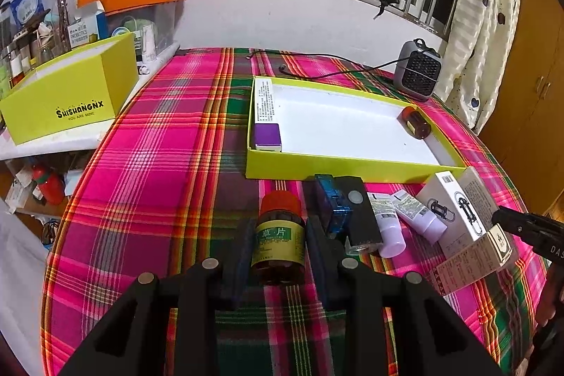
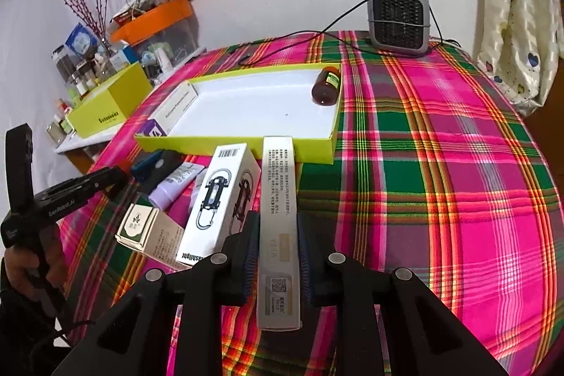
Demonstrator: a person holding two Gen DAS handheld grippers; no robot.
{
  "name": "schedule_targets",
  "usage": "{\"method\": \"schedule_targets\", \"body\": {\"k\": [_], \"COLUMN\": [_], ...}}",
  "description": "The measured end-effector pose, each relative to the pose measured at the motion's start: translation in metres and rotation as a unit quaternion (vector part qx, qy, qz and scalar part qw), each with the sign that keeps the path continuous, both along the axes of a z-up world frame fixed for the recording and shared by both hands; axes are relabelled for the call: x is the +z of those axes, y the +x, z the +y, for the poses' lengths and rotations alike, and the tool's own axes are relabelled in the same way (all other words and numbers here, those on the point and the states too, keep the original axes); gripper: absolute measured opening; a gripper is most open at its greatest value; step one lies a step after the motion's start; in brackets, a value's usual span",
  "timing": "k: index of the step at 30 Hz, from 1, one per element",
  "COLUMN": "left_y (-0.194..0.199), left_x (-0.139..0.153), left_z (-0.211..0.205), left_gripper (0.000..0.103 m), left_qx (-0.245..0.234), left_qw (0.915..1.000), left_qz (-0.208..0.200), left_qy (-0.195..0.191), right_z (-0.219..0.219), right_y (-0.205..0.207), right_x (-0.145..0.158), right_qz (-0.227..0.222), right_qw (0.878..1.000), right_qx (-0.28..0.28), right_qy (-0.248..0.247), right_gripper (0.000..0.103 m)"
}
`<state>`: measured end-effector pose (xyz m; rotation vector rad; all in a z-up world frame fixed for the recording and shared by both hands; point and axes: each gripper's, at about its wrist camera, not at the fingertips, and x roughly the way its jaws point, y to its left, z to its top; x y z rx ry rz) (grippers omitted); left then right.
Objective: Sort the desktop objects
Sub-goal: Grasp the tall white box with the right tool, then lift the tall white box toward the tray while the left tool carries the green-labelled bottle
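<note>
Our left claw grips the brown pill bottle; our right claw pinches a long carton, both just short of the tray. The carton's overhanging end could snag the tray's near wall, and the round bottle may roll.

Green-topped box text unreadable (too small).

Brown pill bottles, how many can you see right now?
2. One brown bottle with a red cap sits between the left gripper jaws, near the table's front. The other bottle lies on its side in the yellow-green tray, at its far right corner. More may be hidden.
</note>
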<state>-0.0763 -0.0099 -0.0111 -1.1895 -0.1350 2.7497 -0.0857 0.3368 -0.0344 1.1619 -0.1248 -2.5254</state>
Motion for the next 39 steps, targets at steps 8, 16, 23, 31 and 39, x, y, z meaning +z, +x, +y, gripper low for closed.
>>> {"method": "schedule_targets", "body": {"k": [8,16,23,31,39], "left_y": [0.002,-0.001,-0.01,-0.024,-0.048], "left_x": [0.008,0.023,0.031,0.041,0.049], "left_z": [-0.002,0.0,0.004,0.009,0.012], "left_gripper": [0.031,0.031,0.031,0.031,0.031], "left_qx": [0.0,-0.008,-0.008,-0.003,-0.001], "left_qw": [0.9999,0.9992,0.9987,0.9976,0.9962], "left_qz": [0.012,0.036,0.048,0.068,0.086], "left_qy": [0.009,0.014,0.013,0.01,0.011], "right_z": [0.006,0.014,0.013,0.007,-0.004], "right_y": [0.0,-0.002,-0.006,-0.013,-0.025], "right_x": [0.002,0.013,0.022,0.034,0.048], "right_qz": [0.001,0.013,0.022,0.03,0.036], "right_qw": [1.0,0.998,0.997,0.996,0.994], "right_qx": [-0.011,-0.024,-0.02,-0.014,-0.008], "right_qy": [-0.023,-0.055,-0.07,-0.083,-0.104], "right_gripper": [0.022,0.022,0.022,0.022,0.022]}}
